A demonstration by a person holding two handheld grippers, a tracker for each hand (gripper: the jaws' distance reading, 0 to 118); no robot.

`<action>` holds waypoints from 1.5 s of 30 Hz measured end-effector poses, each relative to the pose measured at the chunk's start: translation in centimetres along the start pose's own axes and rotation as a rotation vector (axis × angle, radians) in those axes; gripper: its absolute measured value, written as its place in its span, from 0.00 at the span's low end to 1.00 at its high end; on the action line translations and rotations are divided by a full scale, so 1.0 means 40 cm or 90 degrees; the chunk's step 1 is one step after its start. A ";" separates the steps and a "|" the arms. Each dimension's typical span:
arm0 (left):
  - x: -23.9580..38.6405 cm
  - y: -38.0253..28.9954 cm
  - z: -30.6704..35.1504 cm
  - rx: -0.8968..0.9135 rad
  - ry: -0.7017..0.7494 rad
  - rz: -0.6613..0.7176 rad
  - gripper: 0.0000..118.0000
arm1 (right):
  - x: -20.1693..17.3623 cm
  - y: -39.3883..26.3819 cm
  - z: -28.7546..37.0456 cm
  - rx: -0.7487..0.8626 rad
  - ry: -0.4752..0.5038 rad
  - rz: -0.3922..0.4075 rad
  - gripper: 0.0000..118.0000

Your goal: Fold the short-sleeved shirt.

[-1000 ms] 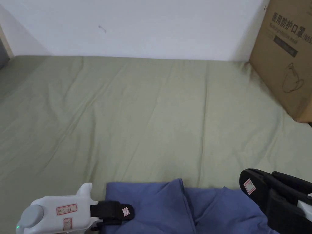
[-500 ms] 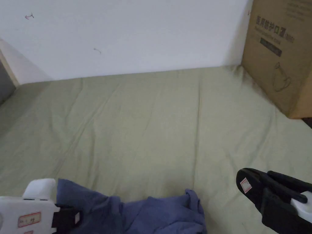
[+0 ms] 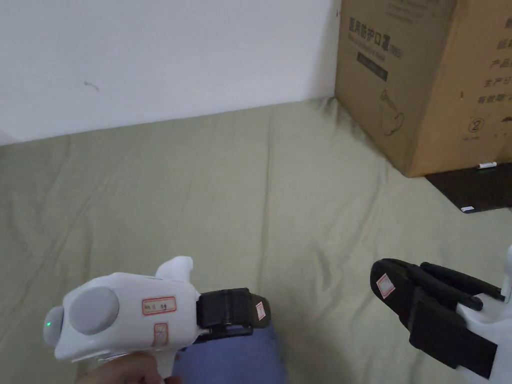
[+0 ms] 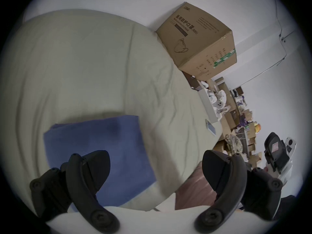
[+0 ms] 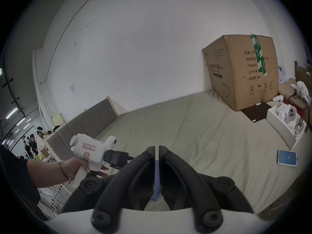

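Green bedsheet (image 4: 84, 65) carries my blue shirt (image 4: 101, 146), folded into a flat rectangle; left gripper (image 4: 155, 166) hangs spread wide, right gripper (image 5: 157, 153) pinched together, empty.

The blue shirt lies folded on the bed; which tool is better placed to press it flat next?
Probably the left tool: it hangs open directly over the blue shirt, which lies as a neat rectangle. The right tool is shut and off to the side over bare bed sheet.
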State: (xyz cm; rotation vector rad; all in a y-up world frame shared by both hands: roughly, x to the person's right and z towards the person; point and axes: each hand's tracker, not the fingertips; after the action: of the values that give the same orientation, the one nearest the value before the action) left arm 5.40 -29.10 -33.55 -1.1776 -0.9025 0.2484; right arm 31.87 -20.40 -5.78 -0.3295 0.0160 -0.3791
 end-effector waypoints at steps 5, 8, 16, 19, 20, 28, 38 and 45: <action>-0.045 -0.031 0.030 -0.002 0.039 -0.064 0.51 | 0.021 -0.004 -0.010 -0.001 -0.005 -0.021 0.04; -0.032 -0.064 -0.016 -0.013 0.132 -0.148 0.03 | 0.024 -0.005 -0.010 -0.003 -0.006 -0.022 0.04; -0.040 -0.107 -0.248 -0.081 0.089 -0.171 0.03 | 0.031 -0.012 -0.025 -0.025 -0.023 -0.007 0.04; -0.064 -0.114 -0.294 -0.079 0.065 -0.134 0.02 | 0.030 -0.012 -0.033 -0.033 -0.029 -0.020 0.04; -0.067 -0.106 -0.286 -0.066 0.018 -0.092 0.02 | 0.026 -0.012 -0.035 -0.034 -0.030 -0.021 0.04; 0.011 -0.126 -0.038 0.113 -0.049 -0.077 0.02 | -0.025 0.009 -0.021 -0.024 0.005 -0.013 0.04; 0.152 -0.287 0.456 0.654 0.282 -0.264 0.02 | -0.150 0.037 0.032 0.254 -0.102 0.143 0.04; 0.156 -0.359 0.447 0.697 0.376 -0.266 0.00 | -0.136 -0.011 0.005 0.259 -0.201 0.129 0.04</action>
State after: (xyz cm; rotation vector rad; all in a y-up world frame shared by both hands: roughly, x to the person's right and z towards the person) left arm -7.42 -18.78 -16.38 -0.0073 -0.3435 0.0197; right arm 26.68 -18.74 -5.70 0.0183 -0.3319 -0.1204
